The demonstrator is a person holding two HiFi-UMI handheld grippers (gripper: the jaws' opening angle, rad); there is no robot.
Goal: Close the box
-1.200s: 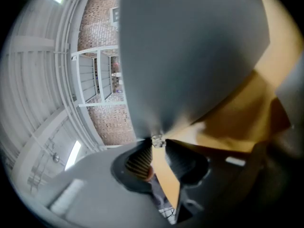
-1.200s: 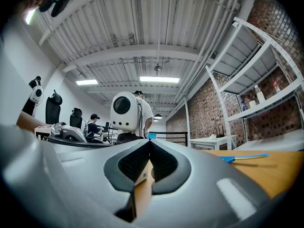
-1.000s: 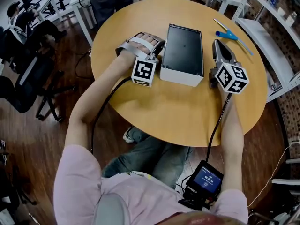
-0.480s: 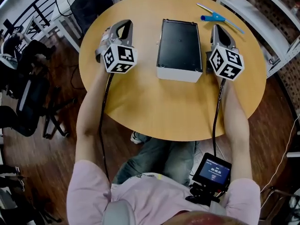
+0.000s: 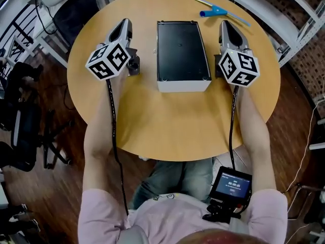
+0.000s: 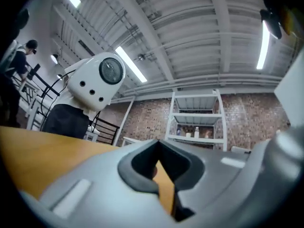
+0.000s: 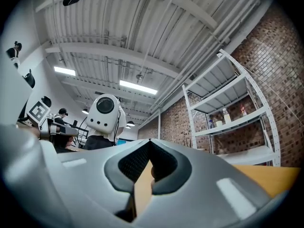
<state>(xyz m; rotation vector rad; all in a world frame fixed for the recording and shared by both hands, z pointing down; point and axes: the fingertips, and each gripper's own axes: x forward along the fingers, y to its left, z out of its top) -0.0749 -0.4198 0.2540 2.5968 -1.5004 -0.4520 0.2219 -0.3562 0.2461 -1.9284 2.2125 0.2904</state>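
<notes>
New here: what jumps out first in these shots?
A white box with a black top, apparently closed, sits mid-way across the round wooden table. The left gripper and right gripper flank it, one on each side, fingers together with nothing between them. A blue-handled screwdriver lies near the table's far edge, beyond the right gripper.

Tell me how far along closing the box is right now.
Done, by the look of it: the box has its black lid lying flat over the white base, with no gap showing in the head view. In hand: nothing. The left gripper and right gripper rest on the table either side of the box, jaws together and empty. Left: probably nothing.
</notes>
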